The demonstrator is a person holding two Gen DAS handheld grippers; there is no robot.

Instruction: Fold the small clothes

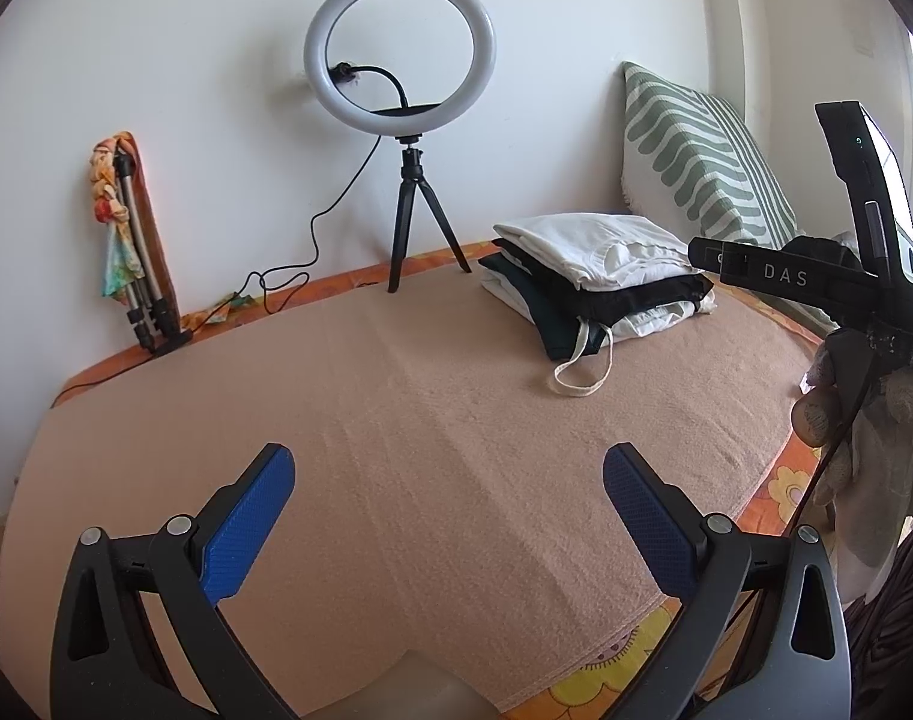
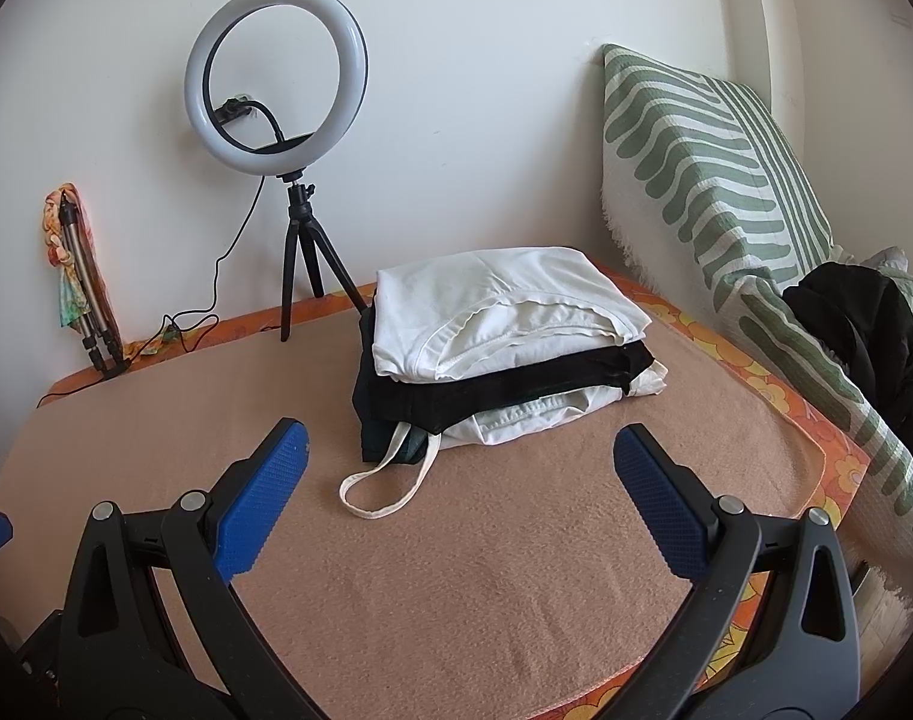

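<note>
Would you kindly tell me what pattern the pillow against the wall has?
Green wavy stripes on white; the pillow shows best in the right wrist view.

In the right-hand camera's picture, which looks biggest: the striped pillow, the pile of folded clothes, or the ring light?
1. Striped pillow
2. Pile of folded clothes
3. Ring light
The light stands farther back, so its true size is unsure.

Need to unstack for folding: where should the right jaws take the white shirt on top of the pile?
Probably the white shirt at its near folded edge above the black garment, coming in low from the front with the right gripper. That edge overhangs slightly and faces the open jaws, so one finger could slide under without catching the cream strap loop.
</note>
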